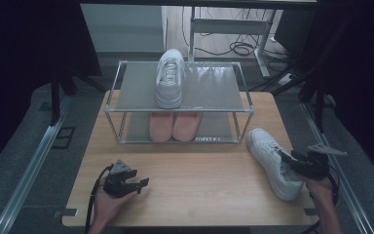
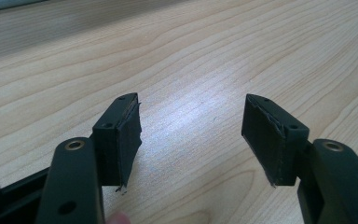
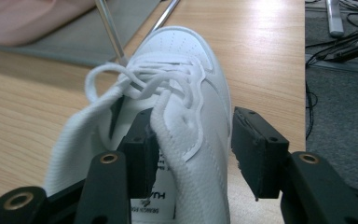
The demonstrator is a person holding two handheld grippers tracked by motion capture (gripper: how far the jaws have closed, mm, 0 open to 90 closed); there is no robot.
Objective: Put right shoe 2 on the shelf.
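1. Left gripper (image 1: 143, 183), lower left of the frame: idle over the bench (image 1: 199, 195), fingers wide, nothing between them.
2. Shoe rack (image 1: 177, 109), upper centre: one white shoe on top, a pink pair below.
3. Right gripper (image 3: 193, 149), lower right: fingers wide, straddling the side wall of the white sneaker (image 1: 272, 161) on the bench; not yet clamped.
4. Step in hand: grasping the sneaker. Next: close, lift, carry to the rack.
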